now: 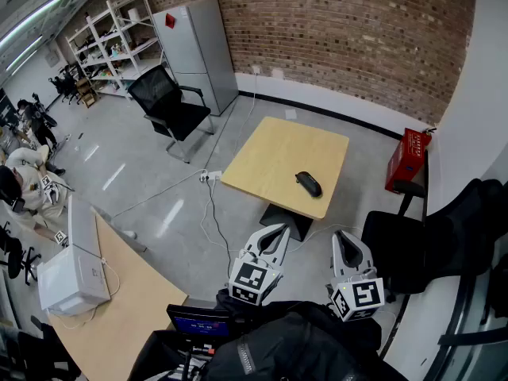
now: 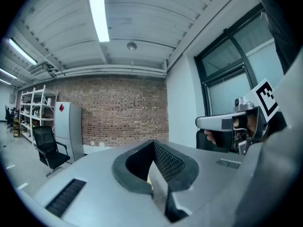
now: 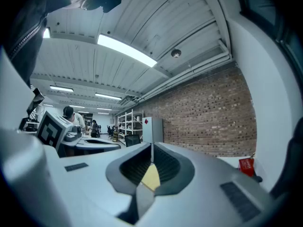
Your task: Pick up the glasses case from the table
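Left tool [image 1: 275, 230] and right tool [image 1: 343, 236] are both pressed together, empty and level by the body, judged a ready posture. The dark oval glasses case [image 1: 308, 183] lies well ahead on the square light-wood tabletop [image 1: 270, 157], untouched.

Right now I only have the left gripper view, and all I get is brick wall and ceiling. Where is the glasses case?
Observer: In the head view the glasses case lies on the small wooden table, toward its right side.
Operator: Is either gripper close to it?
Observer: No. The left gripper and the right gripper are both short of the table's near edge, and the case is ahead of them.
Operator: Could the right one grab it as it is?
Observer: Not as it is. The right gripper view shows its jaws together with nothing between them.
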Demonstrator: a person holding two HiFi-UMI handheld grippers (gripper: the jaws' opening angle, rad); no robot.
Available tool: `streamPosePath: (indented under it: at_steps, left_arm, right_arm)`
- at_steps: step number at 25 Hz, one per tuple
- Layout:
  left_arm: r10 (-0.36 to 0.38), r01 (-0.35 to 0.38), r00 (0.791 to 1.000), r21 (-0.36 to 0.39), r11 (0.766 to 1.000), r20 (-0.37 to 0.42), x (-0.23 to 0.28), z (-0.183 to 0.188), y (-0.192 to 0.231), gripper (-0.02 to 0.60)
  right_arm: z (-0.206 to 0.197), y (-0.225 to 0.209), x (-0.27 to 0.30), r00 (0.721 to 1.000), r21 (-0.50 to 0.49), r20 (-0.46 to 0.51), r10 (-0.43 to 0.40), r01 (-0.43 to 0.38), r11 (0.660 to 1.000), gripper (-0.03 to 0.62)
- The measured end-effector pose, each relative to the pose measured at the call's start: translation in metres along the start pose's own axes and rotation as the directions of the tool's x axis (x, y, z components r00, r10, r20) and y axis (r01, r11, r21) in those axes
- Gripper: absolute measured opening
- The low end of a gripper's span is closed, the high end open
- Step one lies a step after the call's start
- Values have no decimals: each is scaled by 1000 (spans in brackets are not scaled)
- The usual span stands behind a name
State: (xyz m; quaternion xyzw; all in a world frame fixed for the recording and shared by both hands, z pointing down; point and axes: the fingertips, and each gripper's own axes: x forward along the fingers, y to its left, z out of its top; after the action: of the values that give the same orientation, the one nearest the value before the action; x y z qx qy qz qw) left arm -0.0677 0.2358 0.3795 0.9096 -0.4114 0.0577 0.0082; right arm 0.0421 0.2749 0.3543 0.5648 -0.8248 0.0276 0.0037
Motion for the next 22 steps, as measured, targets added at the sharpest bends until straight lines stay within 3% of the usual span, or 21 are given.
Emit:
streamPosePath:
  at_steps: [15,22]
  left_arm:
    - [-43,43,998,0,999,-35,2,-11,-24,0]
    - [-12,11,999,-9,1000,-53,0,-20,-32,0]
  right_arm:
    - [-12,-4,-16,1000,37,-14,-7,7,999,6]
    - [-20,-2,-26,999,29,-10,36,-35,999,6]
